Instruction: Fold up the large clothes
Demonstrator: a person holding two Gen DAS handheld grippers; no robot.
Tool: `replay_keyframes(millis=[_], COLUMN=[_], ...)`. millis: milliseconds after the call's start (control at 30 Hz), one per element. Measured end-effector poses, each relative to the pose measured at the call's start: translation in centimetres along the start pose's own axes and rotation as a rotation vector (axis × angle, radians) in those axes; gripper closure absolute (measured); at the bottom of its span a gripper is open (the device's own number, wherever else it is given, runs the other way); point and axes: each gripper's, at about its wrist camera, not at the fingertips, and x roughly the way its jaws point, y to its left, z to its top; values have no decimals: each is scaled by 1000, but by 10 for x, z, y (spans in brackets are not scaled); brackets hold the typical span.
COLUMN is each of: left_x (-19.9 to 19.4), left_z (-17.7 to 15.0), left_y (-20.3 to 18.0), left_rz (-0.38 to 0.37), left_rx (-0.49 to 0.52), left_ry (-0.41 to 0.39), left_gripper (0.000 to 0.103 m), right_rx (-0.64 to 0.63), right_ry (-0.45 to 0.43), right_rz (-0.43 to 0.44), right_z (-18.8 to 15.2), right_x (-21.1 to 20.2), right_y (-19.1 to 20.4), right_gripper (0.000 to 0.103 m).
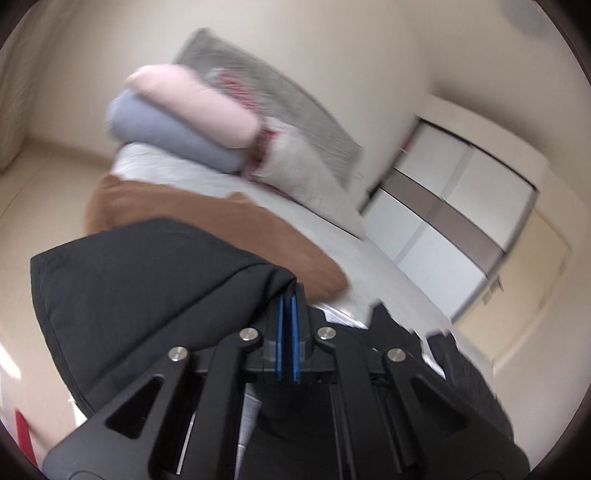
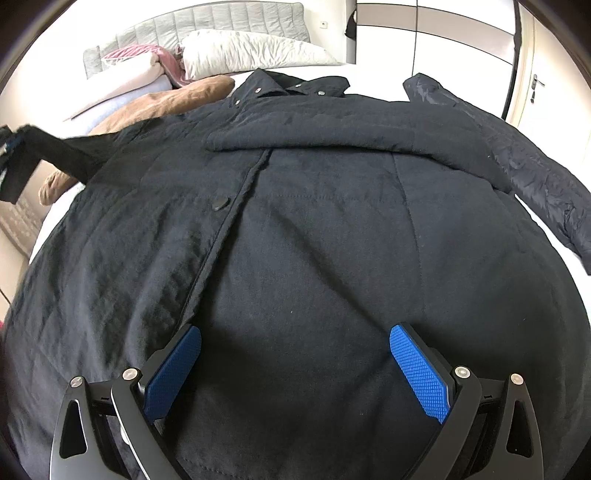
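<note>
A large dark coat point(image 2: 295, 229) lies front up on the bed, collar at the far end. Its right sleeve point(image 2: 332, 136) is folded across the chest. My left gripper point(image 1: 287, 295) is shut on the cuff of the coat's left sleeve point(image 1: 147, 280) and holds it lifted above the bed; it also shows at the left edge of the right wrist view point(image 2: 11, 144). My right gripper point(image 2: 295, 365) is open and empty, hovering just above the coat's lower front.
A brown garment point(image 2: 166, 99) lies under the coat's left shoulder. A dark puffer jacket point(image 2: 524, 162) lies at the right on the white bed point(image 2: 373, 79). Pillows point(image 2: 255, 50), folded blankets point(image 1: 192, 107) and a grey headboard point(image 2: 207, 24) are at the far end. Wardrobe point(image 1: 454, 210) stands beyond.
</note>
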Motion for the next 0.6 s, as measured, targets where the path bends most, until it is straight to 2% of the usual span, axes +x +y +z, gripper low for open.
replay_keyframes(millis=[233,367,467,500,567,600], left_x=[15,35,58,69,91,98], left_z=[-25,-54,-88,-106,-141,-154], left_y=[-98,-150,-187,-198,-211,-215], left_rz=[-90,-127,-142,-148,-135,-124], left_rx=[201,311,438,495,607,656], left_ry=[87,189,300,374,519,564], left_gripper=[99,99,98,98,91,89], right_rx=[89,146,190,206,244,257], right_ry=[-81,-134,-155,-158,-161,-160], right_rz=[91,132,147,150,151,152], right_z=[21,30,32,33,32,34], right_x=[-30,-50,-58,-60,-62,-62], right_y=[-9,-18,-29,-34,-46,-50], right_gripper=[0,0,0,0,0,0])
